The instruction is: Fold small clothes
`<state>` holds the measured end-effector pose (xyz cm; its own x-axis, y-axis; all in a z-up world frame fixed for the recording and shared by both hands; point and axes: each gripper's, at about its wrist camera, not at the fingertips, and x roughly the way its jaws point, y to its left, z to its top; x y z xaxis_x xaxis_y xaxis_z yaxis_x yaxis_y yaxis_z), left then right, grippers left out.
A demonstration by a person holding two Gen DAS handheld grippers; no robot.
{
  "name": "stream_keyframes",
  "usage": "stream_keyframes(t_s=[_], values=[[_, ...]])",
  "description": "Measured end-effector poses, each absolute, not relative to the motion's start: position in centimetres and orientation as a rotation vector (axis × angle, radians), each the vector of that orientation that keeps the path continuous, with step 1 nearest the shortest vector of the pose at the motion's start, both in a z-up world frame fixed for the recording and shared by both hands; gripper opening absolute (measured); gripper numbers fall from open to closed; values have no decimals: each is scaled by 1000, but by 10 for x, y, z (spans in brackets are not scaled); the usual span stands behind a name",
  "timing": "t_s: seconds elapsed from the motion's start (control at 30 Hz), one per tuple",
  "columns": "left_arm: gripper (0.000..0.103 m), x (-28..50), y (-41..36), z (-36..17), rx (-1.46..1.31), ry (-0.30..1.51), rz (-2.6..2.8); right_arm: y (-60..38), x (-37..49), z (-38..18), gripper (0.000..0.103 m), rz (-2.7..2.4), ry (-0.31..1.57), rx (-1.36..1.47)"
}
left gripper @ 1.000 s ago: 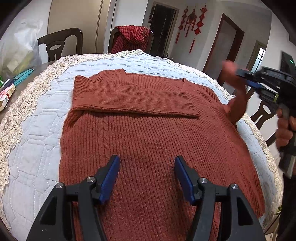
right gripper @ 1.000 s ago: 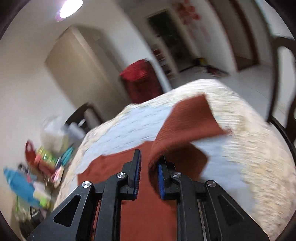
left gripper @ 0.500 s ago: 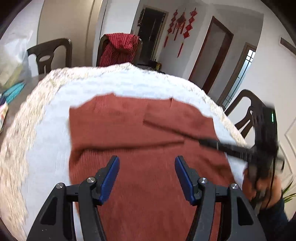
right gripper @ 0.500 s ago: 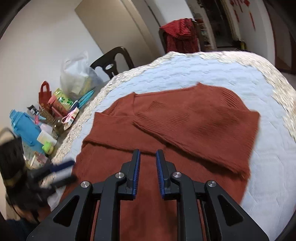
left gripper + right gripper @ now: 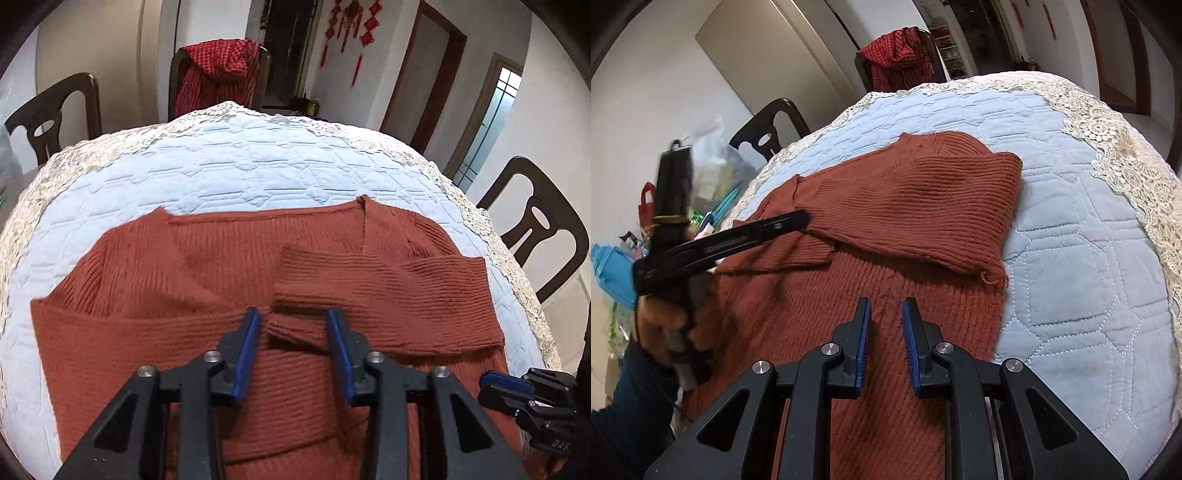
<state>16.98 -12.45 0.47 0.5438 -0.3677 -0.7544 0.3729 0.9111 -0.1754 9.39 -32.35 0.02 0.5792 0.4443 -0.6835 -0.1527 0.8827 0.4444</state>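
A rust-red knitted sweater (image 5: 184, 295) lies flat on the pale-blue quilted table cover (image 5: 240, 166), both sleeves folded across its chest. My left gripper (image 5: 293, 325) hovers low over the chest. Its jaws are closing, and the cuff (image 5: 295, 328) of the upper sleeve lies between them without being visibly pinched. In the right wrist view the left gripper (image 5: 801, 219) shows blurred above that cuff, held by a hand. My right gripper (image 5: 885, 314) stands over the sweater (image 5: 923, 206) near its right side, jaws a narrow gap apart with nothing in them. It also shows in the left wrist view, right gripper (image 5: 489, 386).
A lace border (image 5: 1126, 155) rims the cover. Dark wooden chairs stand around the table: one at the right (image 5: 546, 236), one at the left (image 5: 48, 114), one at the back draped with a red checked garment (image 5: 218, 70). Bags and a blue bottle (image 5: 609, 273) crowd the left.
The right gripper laid the right sleeve across the chest, let go and sank toward the sweater. The left gripper swept over to that sleeve's cuff and its jaws narrowed.
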Motion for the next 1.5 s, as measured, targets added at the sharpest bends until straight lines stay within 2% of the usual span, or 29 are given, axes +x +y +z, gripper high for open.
stream_keyframes(t_s=[0.03,0.07,0.1,0.33,0.53,0.57,0.83,1.03,1.17,1.37,1.5], values=[[25,170,-126,6,6,896,-443,-324,94,0,18,358,885,364],[12,169,-127,7,13,893,-443,-325,93,0,18,359,882,366],[11,167,-127,9,17,890,-450,-325,93,0,18,359,878,369],[10,129,-102,30,-67,817,-484,-339,96,1,18,310,858,387],[11,135,-92,3,-86,888,-444,-343,99,-1,18,307,872,385],[14,134,-90,3,-90,885,-445,-343,99,-1,18,306,873,378],[14,123,-70,28,-121,829,-407,-343,85,14,18,316,848,316],[15,138,-93,38,-84,805,-437,-346,100,20,18,292,797,322],[15,150,-109,11,-39,890,-454,-341,112,2,18,286,865,304],[15,131,-102,3,-16,888,-466,-347,103,3,18,320,881,294],[15,128,-98,12,-22,895,-468,-356,105,15,18,298,827,305]])
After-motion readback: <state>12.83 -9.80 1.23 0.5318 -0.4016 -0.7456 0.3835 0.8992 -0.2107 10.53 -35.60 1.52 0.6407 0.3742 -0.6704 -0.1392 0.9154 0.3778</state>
